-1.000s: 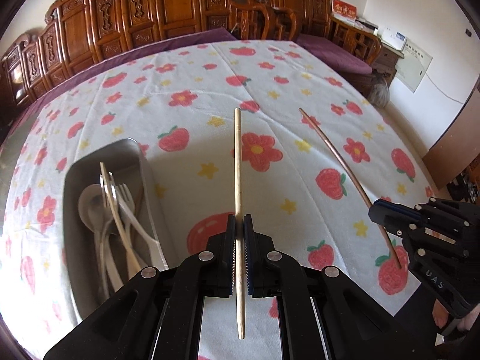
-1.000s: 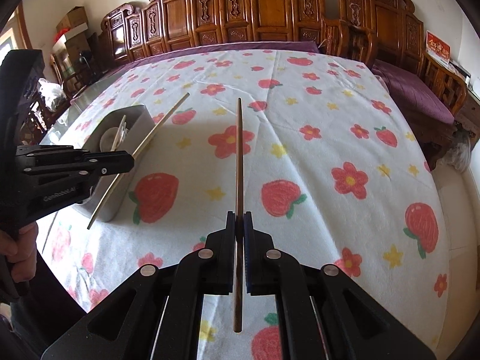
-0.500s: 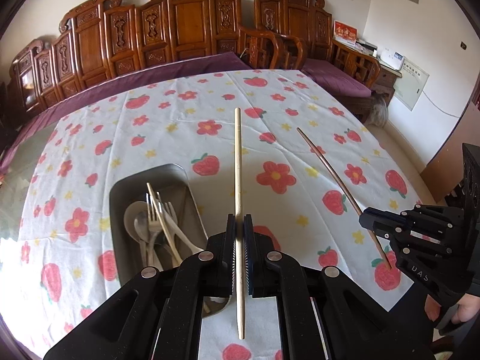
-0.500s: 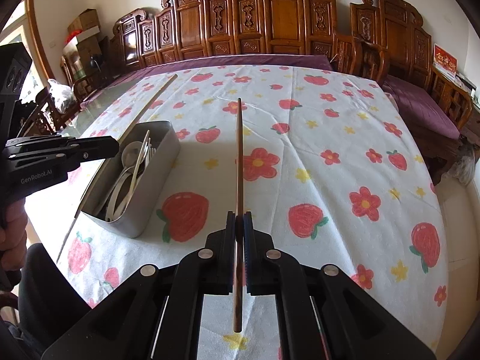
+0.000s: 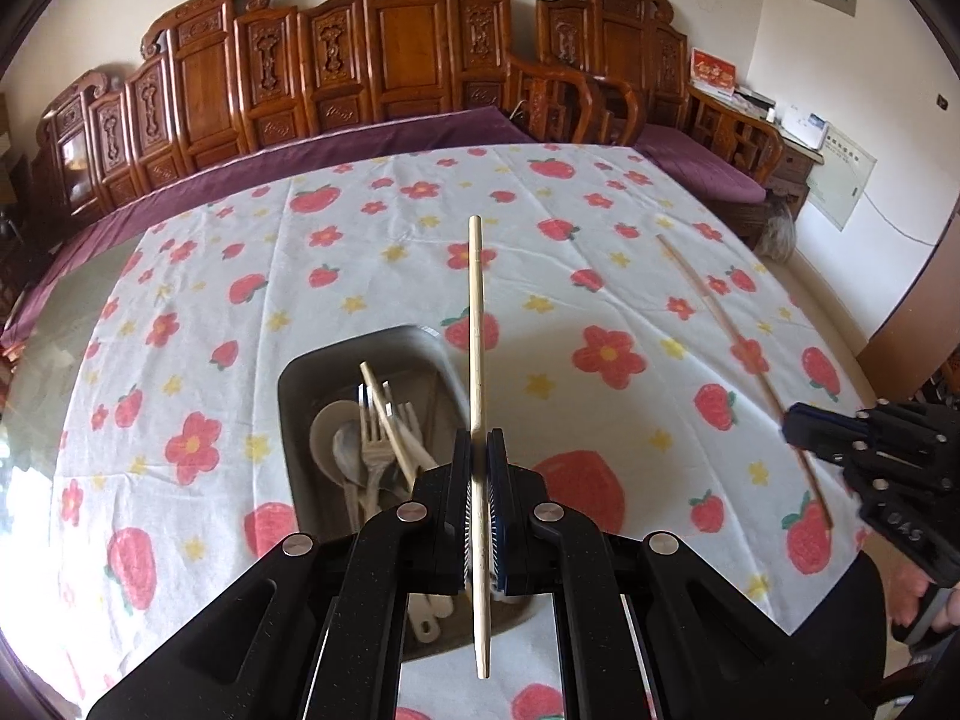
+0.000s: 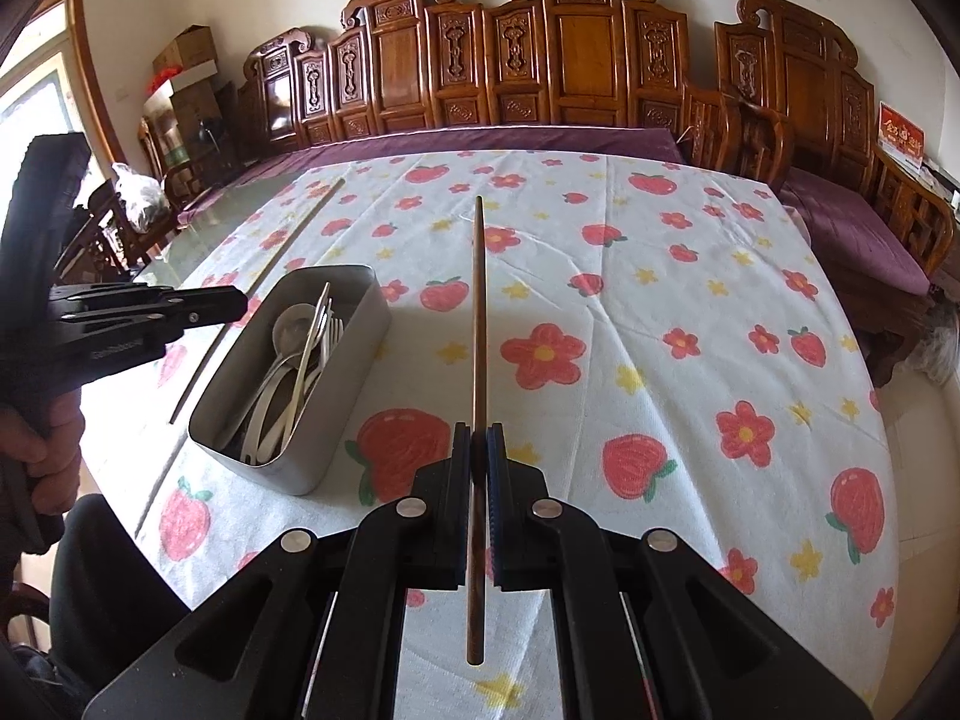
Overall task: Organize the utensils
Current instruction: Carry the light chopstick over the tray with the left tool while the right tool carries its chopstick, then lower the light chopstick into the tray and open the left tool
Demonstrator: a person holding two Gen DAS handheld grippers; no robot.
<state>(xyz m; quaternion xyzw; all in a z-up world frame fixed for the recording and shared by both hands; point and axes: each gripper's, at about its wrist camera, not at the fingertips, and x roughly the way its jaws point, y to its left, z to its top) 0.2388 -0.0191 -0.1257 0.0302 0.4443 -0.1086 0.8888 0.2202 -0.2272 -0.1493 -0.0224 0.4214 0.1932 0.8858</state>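
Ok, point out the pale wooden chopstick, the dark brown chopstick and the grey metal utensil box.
Pale wooden chopstick (image 5: 477, 324): left wrist view, mid shaft above the jaws.
Dark brown chopstick (image 6: 478, 312): right wrist view, mid shaft.
Grey metal utensil box (image 6: 354, 372): right wrist view, its right outer wall.

- Your tablecloth (image 6: 660, 276) is white with red strawberries, red flowers and yellow stars.
- Your left chopstick (image 5: 477, 372) is pale; the right chopstick (image 6: 478, 324) looks brown.
- Your tin (image 6: 336, 408) is grey.
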